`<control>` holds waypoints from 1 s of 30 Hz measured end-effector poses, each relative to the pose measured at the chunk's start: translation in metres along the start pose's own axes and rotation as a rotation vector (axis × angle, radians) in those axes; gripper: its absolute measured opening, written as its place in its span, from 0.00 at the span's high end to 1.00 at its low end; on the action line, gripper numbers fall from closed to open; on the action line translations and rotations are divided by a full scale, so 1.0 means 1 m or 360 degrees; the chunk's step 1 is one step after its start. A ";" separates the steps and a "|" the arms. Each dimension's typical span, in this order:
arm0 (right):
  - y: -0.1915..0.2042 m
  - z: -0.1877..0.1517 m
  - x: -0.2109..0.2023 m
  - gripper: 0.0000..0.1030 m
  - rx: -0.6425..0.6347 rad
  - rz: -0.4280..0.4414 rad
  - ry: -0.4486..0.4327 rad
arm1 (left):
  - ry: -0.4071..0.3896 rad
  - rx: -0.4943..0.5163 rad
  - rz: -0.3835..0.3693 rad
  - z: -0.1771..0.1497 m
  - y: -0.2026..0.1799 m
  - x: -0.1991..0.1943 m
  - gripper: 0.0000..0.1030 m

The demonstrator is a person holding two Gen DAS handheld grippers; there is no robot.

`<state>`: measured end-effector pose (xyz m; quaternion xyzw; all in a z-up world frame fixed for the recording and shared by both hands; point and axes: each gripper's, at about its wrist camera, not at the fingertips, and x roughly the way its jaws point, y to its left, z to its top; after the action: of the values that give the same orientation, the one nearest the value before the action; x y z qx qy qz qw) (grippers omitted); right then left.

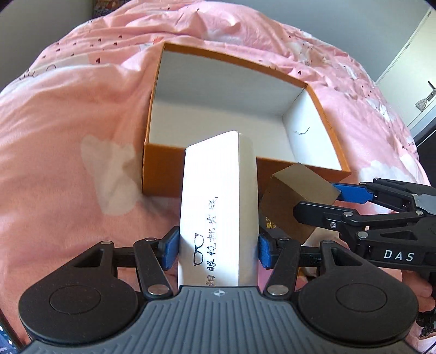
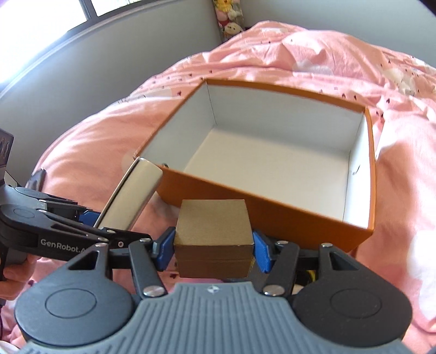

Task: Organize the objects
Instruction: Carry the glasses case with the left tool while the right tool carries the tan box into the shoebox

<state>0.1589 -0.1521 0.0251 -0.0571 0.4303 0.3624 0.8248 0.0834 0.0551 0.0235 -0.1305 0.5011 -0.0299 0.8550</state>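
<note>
An open orange box (image 1: pixel 174 174) with a white inside lies on the pink bed; it also shows in the right wrist view (image 2: pixel 245 201). My left gripper (image 1: pixel 216 249) is shut on a long white box (image 1: pixel 218 207) printed with glasses and black characters, held just short of the orange box's near wall. It also shows in the right wrist view (image 2: pixel 130 196). My right gripper (image 2: pixel 214 245) is shut on a small brown cube box (image 2: pixel 214 228), held near the orange box's near wall. The cube (image 1: pixel 294 201) appears right of the white box.
A pink patterned bedspread (image 1: pixel 81 109) covers the bed all around. A grey wall (image 2: pixel 81 60) and window lie to the left in the right wrist view. Plush toys (image 2: pixel 230 16) stand at the far bed corner. White furniture (image 1: pixel 425 103) stands far right.
</note>
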 end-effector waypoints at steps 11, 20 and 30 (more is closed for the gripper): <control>-0.012 0.047 -0.041 0.41 -0.0036 -0.0117 -0.0262 | -0.0355 0.0097 0.0012 0.064 -0.031 -0.027 0.38; -0.051 0.092 -0.012 0.41 0.0090 -0.0269 -0.0283 | -0.0271 0.0156 0.0171 0.125 -0.037 0.042 0.38; -0.087 0.096 0.052 0.41 0.0259 -0.0294 -0.0067 | 0.0046 0.0225 0.0368 0.123 -0.028 0.133 0.37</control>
<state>0.2983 -0.1484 0.0267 -0.0217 0.4338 0.2498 0.8654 0.2585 0.0277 -0.0253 -0.0110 0.5216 0.0318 0.8525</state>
